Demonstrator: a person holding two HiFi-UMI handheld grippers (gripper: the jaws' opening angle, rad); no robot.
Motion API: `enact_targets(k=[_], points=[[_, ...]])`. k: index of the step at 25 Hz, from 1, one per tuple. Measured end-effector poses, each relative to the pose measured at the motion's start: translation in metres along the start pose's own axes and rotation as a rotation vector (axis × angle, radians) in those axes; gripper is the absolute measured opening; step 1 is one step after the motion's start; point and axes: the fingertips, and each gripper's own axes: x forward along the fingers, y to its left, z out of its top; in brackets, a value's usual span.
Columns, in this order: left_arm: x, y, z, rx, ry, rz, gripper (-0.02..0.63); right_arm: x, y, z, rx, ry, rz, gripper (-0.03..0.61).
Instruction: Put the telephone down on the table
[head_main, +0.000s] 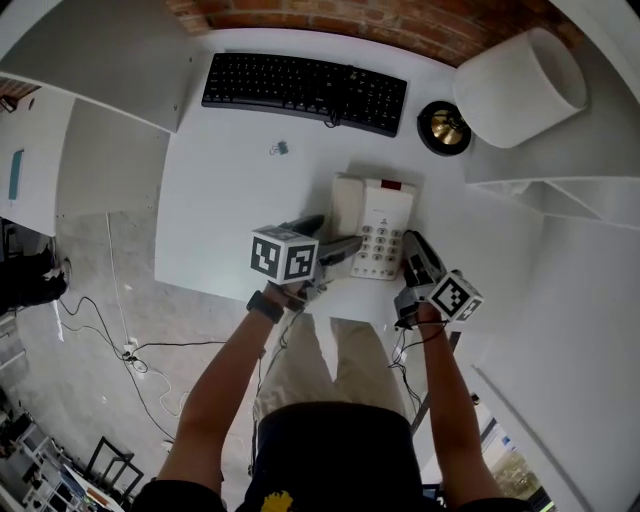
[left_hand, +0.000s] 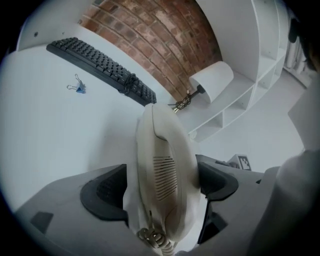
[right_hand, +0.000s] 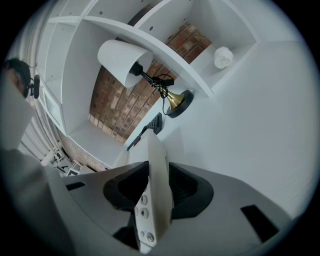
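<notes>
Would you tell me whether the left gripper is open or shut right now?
Shut: the left gripper has both pads pressed against the handset between them.

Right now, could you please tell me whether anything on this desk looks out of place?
Only a small blue binder clip lying loose on the table, just in front of the keyboard. The telephone looks intact; nothing is spilled.

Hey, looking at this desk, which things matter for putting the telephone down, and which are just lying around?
Part of the job:
telephone
handset, held by the left gripper
right gripper, gripping the telephone's edge
table

Just lying about:
keyboard
binder clip
lamp
</notes>
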Motion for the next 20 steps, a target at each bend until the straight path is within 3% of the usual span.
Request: enact_targets(k=[5, 8, 11, 14, 18, 20], points=[[-0.006, 0.007, -0.001, 0.034, 0.035, 0.143, 0.489, -0.002, -0.007, -0.002, 0.008, 0.016, -0.068, 0.168], [-0.011, 0.005, 0.002, 0.094, 0.050, 0.220, 0.489, -0.003, -0.008, -0.001, -0.009, 0.054, -0.128, 0.193], [-0.016, 0.001, 0.007, 0.179, 0.018, 0.289, 0.488, -0.002, 0.003, 0.002, -0.140, 0.084, -0.162, 0.156], [-0.030, 0.002, 0.020, 0.241, -0.062, 0.356, 0.486, -0.003, 0.027, 0.009, -0.265, 0.071, -0.149, 0.158], [-0.058, -0.002, 0.029, 0.288, -0.139, 0.394, 0.452, -0.016, 0.050, 0.005, -0.345, 0.076, -0.162, 0.155], [-0.071, -0.005, 0.027, 0.309, -0.143, 0.414, 0.392, -0.023, 0.057, 0.003, -0.364, 0.076, -0.178, 0.140]])
